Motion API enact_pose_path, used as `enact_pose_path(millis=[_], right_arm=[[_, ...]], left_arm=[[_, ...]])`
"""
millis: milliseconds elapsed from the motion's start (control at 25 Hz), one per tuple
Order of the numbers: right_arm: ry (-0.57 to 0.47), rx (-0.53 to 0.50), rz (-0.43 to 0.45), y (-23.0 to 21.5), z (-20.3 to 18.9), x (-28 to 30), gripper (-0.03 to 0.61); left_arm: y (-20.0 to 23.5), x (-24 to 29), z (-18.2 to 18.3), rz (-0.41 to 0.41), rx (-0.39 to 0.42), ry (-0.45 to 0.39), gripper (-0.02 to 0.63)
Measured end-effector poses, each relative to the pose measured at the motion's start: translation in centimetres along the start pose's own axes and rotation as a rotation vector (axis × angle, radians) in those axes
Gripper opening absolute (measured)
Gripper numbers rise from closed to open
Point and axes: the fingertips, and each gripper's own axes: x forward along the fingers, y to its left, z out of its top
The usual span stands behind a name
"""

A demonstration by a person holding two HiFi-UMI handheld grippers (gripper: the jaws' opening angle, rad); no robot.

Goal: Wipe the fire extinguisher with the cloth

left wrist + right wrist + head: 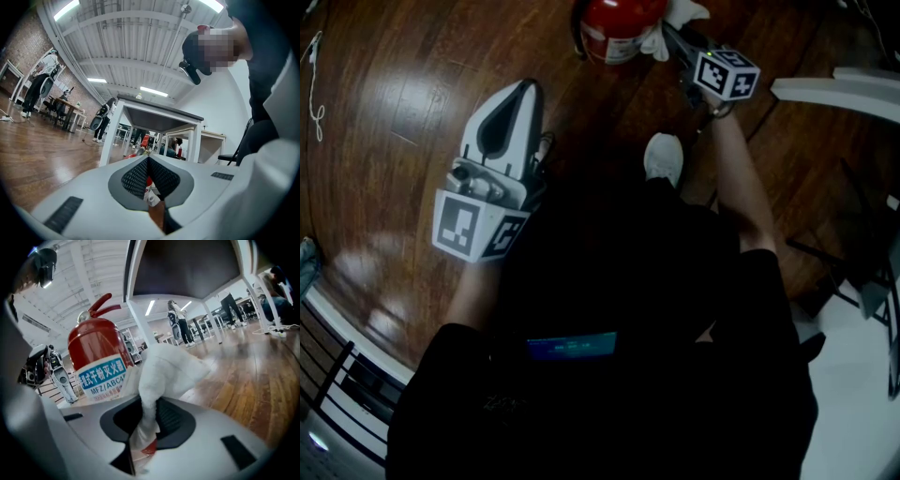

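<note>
The wooden floor (412,75) filled most of the head view, and the person stood on it looking down past one white shoe (663,157). A white table (187,273) rose close behind the work (the right gripper view looked up at its dark underside).

The red fire extinguisher (619,23) stood upright on the floor at the top edge of the head view, its blue-and-white label (102,376) turned toward the right gripper.

The left gripper (528,86) hung well back from it over bare floor, its jaws clenched together with nothing between them. The right gripper (684,42) reached forward to the extinguisher's right side, its jaws clamped on the lower end of the white cloth (164,371). The loose bulk of the cloth bunched out ahead of the tips, just beside the label. Whether it was actually pressing on the cylinder could not be told.

This looked like the wiping step itself, at or just short of contact. The next move would call for pushing the bunched cloth firmly onto the red body and sweeping it around or down. The free-standing cylinder could tip under a sideways push, and the idle left gripper could steady it.
</note>
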Motion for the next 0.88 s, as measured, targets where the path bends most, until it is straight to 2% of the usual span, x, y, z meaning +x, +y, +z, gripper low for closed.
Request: enact_pose_path(millis=[200,400,600,880], right_arm=[[0.123,-0.017,-0.032,-0.7,-4.1,0.7,0.094],[0.116,-0.030,-0.056,-0.6,-4.4,0.5,0.094],[0.037,-0.047,-0.044,1.0,-1.8,-1.6,0.094],[-0.136,-0.088,0.026,6.8,5.2,-9.1,0.094]], left_arm=[[0.0,-0.2,0.0,0.005,0.000,0.005,-0.002],[0.6,-0.4,0.1,0.010,0.006,0.005,-0.002],[0.5,-0.4,0.2,-0.002,0.012,0.008,-0.002],[2.1,0.6,1.6,0.006,0.035,0.001,-0.002]])
